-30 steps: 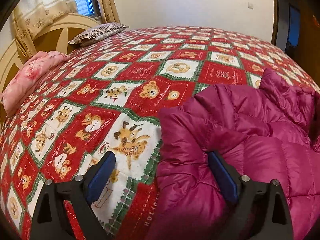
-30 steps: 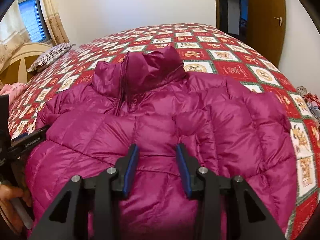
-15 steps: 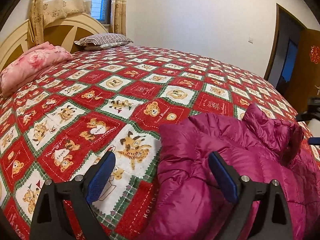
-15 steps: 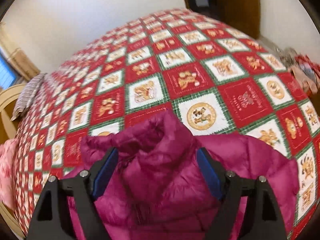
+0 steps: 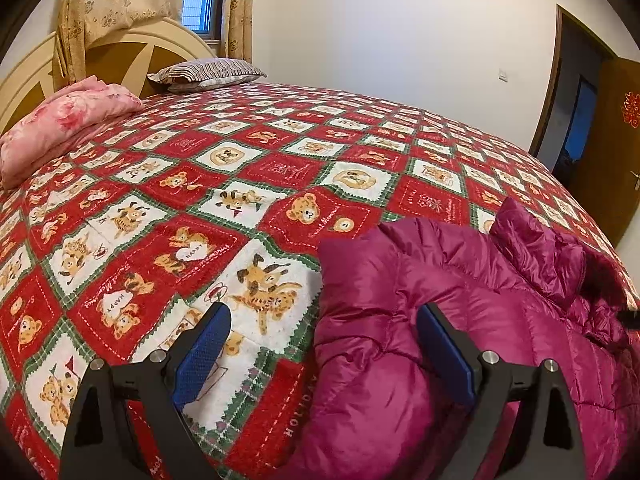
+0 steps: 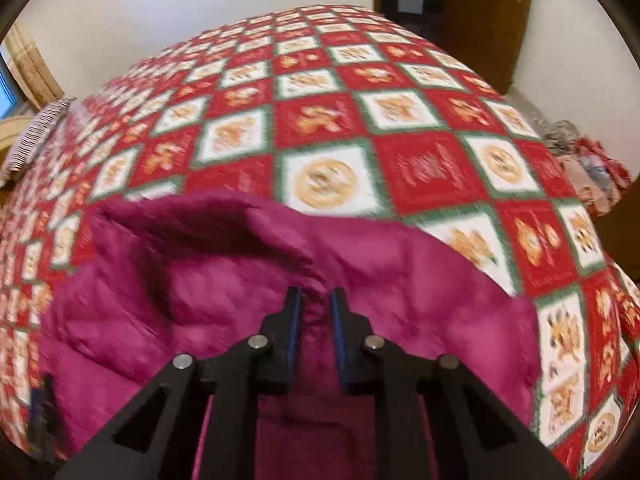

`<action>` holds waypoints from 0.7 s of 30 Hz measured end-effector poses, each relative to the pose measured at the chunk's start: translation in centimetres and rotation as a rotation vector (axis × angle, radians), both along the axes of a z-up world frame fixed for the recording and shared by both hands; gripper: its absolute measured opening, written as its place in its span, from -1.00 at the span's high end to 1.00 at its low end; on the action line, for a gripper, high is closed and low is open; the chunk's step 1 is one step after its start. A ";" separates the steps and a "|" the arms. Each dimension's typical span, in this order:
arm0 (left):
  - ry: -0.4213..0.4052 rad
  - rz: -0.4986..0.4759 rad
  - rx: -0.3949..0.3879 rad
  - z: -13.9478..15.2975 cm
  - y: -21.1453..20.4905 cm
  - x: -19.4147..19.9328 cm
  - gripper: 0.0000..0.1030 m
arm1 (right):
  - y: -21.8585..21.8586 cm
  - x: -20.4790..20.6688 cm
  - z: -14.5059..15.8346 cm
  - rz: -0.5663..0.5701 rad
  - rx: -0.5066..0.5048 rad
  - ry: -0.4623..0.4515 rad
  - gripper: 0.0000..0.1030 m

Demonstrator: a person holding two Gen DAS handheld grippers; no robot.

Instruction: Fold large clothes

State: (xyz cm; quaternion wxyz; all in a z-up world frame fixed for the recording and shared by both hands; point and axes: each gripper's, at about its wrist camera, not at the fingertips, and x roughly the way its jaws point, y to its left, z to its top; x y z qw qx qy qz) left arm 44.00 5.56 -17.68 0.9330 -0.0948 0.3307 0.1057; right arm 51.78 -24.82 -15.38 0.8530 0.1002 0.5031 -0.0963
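Observation:
A magenta puffer jacket [image 5: 460, 312] lies on the bed at the right of the left wrist view, its collar standing up at the far side. My left gripper [image 5: 324, 344] is open, low over the jacket's left sleeve edge; one blue pad is over the quilt, the other over the jacket. In the right wrist view the jacket [image 6: 200, 304] fills the lower half. My right gripper [image 6: 314, 308] is shut on a pinch of jacket fabric just below the collar. That view is blurred by motion.
The bed carries a red, white and green patchwork quilt [image 5: 248, 184] with bear pictures. A pink folded blanket [image 5: 60, 120] and a striped pillow [image 5: 204, 74] lie by the wooden headboard [image 5: 120, 56]. A brown door [image 5: 612, 140] stands right. Clothes [image 6: 588, 168] lie beside the bed.
My right gripper has closed from wide open onto the jacket fabric near the collar. My left gripper has tilted up a little and stays open over the sleeve.

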 end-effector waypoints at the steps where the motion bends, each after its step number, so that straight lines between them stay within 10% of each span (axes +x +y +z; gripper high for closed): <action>1: 0.003 -0.002 0.003 0.0 -0.1 0.0 -0.83 | -0.5 -0.4 -1.1 -0.012 0.014 0.017 0.66; 13: -0.006 -0.100 -0.019 2.3 -0.5 -0.6 -0.83 | 0.7 -3.0 -3.5 0.006 -0.118 -0.207 0.77; 17: -0.109 -0.278 -0.029 6.5 -4.1 -0.9 -0.83 | 0.2 -3.2 -3.5 0.001 -0.083 -0.232 0.76; 21: -0.022 -0.435 0.022 7.2 -8.3 2.0 -0.84 | 0.2 -3.6 -3.5 -0.002 -0.063 -0.246 0.76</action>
